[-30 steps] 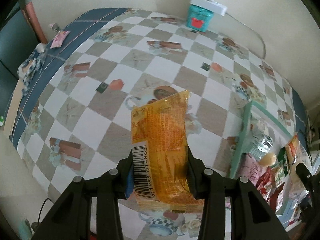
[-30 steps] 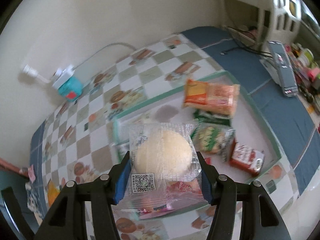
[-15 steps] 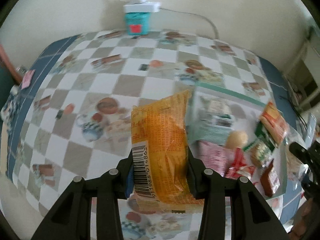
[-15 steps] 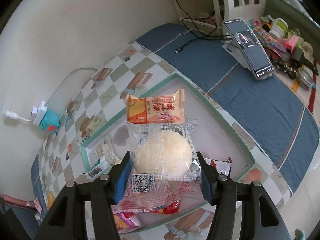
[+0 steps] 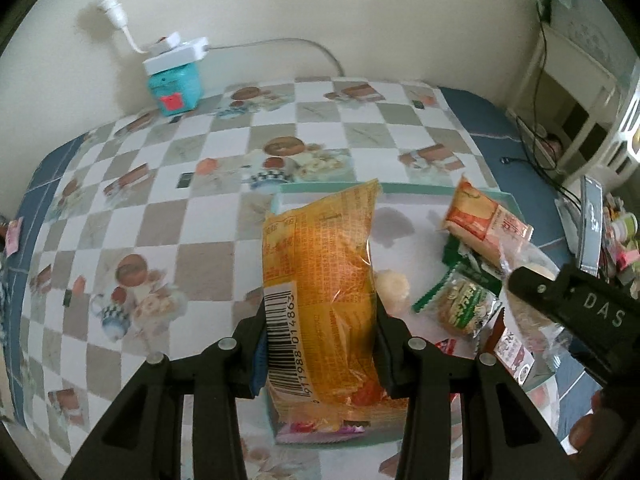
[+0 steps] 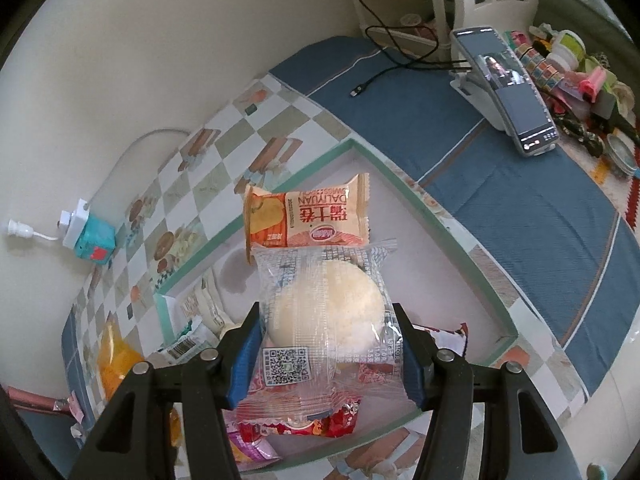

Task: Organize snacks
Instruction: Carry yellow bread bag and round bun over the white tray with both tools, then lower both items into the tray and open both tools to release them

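Nearest the left camera, the left gripper is clenched on an orange packet with a barcode down its side, and the packet hangs above the near left part of the tray, not yet set down. Nearest the right camera, the right gripper grasps a clear-wrapped round bun, its pads pressing on both sides of the wrapper, and it too hangs over the tray's near end without being let go. So two snacks are in hand and neither is placed. Below and just past them the tray already holds a fair number: a red packet and a pink one under the bun at the near rim, a red-and-white wrapper just to the right, a green-wrapped cake and a small pale bun in the middle, white packets against the left wall, and a Swiss-roll packet lying flat toward the far end. The far corner of the tray floor is bare, so room remains. On the checked cloth beyond the tray no loose snack shows, except perhaps a small pink item at its far left edge, too small to tell. Farther off sit a teal box with a plug adaptor by the wall and a phone on its stand. By my judgement the sorting is well along: most snacks are gathered, and what is left is releasing these two into the tray, then perhaps tidying the pile.
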{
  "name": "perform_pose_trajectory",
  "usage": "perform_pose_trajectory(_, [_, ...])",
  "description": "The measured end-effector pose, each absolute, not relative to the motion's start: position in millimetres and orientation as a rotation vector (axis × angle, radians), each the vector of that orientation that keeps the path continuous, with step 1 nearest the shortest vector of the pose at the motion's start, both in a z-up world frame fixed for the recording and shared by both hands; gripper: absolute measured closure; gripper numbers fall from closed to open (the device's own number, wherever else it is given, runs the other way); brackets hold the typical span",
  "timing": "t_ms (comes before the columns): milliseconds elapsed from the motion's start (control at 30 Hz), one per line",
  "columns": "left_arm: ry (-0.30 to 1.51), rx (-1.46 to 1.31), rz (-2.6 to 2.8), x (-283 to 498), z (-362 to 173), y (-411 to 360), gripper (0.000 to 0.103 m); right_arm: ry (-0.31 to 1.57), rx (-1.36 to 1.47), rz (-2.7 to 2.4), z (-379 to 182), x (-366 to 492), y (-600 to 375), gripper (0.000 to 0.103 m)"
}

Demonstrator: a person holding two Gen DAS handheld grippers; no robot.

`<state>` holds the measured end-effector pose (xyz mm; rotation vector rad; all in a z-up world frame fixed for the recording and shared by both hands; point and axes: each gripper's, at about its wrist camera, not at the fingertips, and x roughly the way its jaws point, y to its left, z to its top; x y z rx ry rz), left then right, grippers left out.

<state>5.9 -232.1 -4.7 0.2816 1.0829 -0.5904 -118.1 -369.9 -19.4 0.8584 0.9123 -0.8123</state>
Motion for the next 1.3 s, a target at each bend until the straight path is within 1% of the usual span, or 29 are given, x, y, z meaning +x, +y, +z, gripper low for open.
perform_pose_trajectory(533, [1.093,0.343,-0.648,6,-22,-265,0.059,0.955,0.837,-0.789,-32,-102,-374,0.04])
perform_pose_trajectory(867, [1.084,0.374,-0.661,4,-25,-272,0.058,0.975,0.855,-0.787,-40,-101,-376,0.04])
perform_pose_trajectory(900, [1.088,0.375,-0.662,3,-25,-272,0.057,0.975,0.859,-0.785,-40,-101,-376,0.04])
perform_pose_trajectory(967, [1.087,0.376,-0.662,3,-25,-272,0.048,0.977,0.866,-0.782,-41,-101,-376,0.039])
perform_pose_trajectory(1000, [1.08,0.378,-0.662,2,-23,-271,0.038,0.981,0.866,-0.782,-42,-101,-376,0.039])
perform_pose_trajectory(1200, [1.063,0.386,-0.672,-1,-17,-271,0.036,0.988,0.861,-0.782,-41,-102,-373,0.039])
perform_pose_trajectory(1267, [1.074,0.386,-0.662,0,-17,-269,0.03,0.989,0.853,-0.785,-40,-102,-373,0.037])
perform_pose_trajectory(1300, [1.079,0.385,-0.658,1,-17,-268,0.024,0.991,0.849,-0.786,-39,-102,-373,0.035])
